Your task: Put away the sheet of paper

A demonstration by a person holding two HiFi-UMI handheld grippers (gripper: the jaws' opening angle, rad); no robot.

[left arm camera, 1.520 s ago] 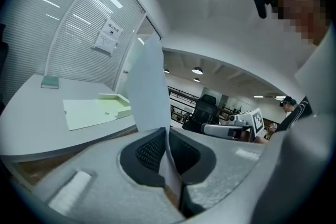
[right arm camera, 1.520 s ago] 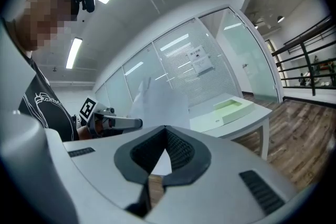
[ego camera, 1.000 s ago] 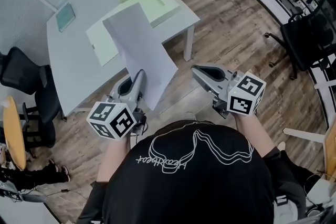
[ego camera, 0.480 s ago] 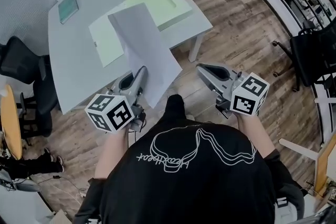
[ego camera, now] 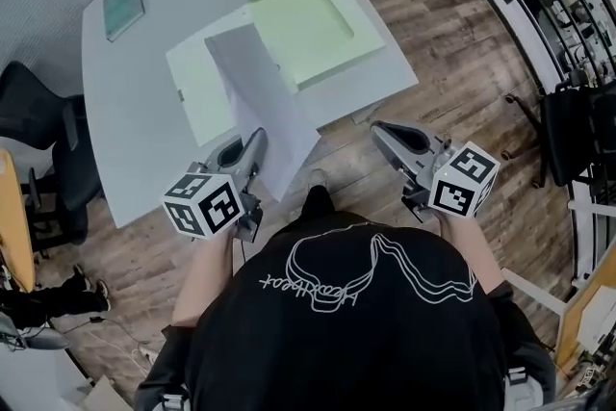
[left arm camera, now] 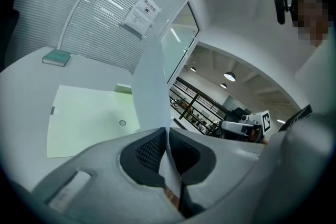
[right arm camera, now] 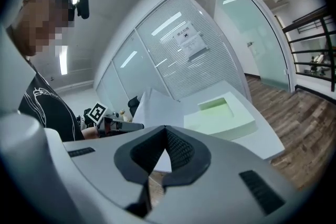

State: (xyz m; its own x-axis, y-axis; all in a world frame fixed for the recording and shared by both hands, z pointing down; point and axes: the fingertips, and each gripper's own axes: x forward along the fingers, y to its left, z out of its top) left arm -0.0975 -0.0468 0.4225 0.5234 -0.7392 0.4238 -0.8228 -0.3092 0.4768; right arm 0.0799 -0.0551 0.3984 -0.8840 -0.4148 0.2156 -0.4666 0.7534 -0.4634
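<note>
Paper [ego camera: 258, 96]: clamped in left gripper [ego camera: 256, 140], spanning table [ego camera: 135, 111] edge.
Right gripper [ego camera: 382, 130]: jaws together, empty, over open floor [ego camera: 452, 43].

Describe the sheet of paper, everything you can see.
The sheet of paper is plain white, thin and blank as far as shows. The left hand-held gripper pinches its edge near the closest corner, jaws shut on it. It slants up and away, slightly bowed, its far end over the pale green sheet on the table.
</note>
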